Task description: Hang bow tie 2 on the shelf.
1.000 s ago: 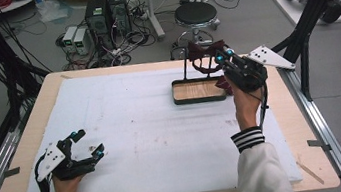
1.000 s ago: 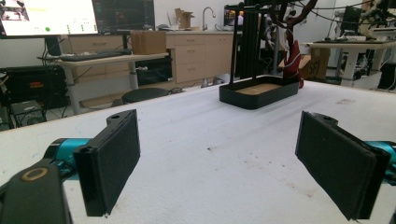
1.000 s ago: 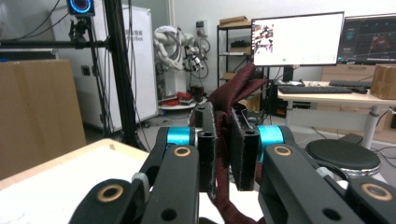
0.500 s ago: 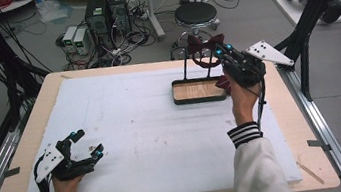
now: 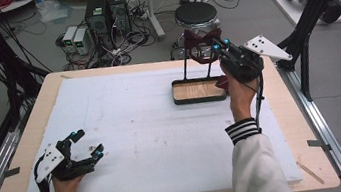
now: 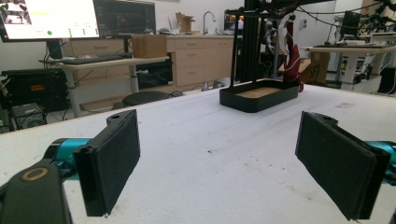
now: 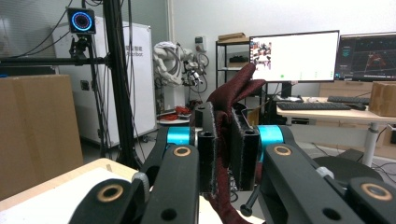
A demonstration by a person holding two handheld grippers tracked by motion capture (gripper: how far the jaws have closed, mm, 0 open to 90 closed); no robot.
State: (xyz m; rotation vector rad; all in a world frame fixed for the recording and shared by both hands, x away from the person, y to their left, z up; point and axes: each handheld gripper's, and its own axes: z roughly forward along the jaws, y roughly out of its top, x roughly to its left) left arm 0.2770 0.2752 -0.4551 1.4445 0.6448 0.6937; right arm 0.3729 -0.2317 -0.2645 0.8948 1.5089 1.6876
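My right gripper (image 5: pixel 219 44) is shut on a dark red cloth (image 5: pixel 200 46) and holds it up above the far side of a black tray with a wooden floor (image 5: pixel 198 92). Two thin black posts rise from that tray. In the right gripper view the cloth (image 7: pixel 233 93) is pinched between the pads of the right gripper (image 7: pixel 223 140) and hangs below them. My left gripper (image 5: pixel 87 142) rests low at the front left of the white mat, open with nothing between its jaws. The left gripper (image 6: pixel 233 163) looks across the mat at the tray (image 6: pixel 259 95) and the hanging cloth (image 6: pixel 293 56).
A white foam mat (image 5: pixel 138 131) covers most of the wooden table. A black frame post (image 5: pixel 304 57) stands at the table's right edge. A round stool (image 5: pixel 196 14), computers and cables lie on the floor beyond the far edge.
My right gripper has risen slightly with the red cloth, lifting it higher over the tray's posts. The left gripper has stayed in place.
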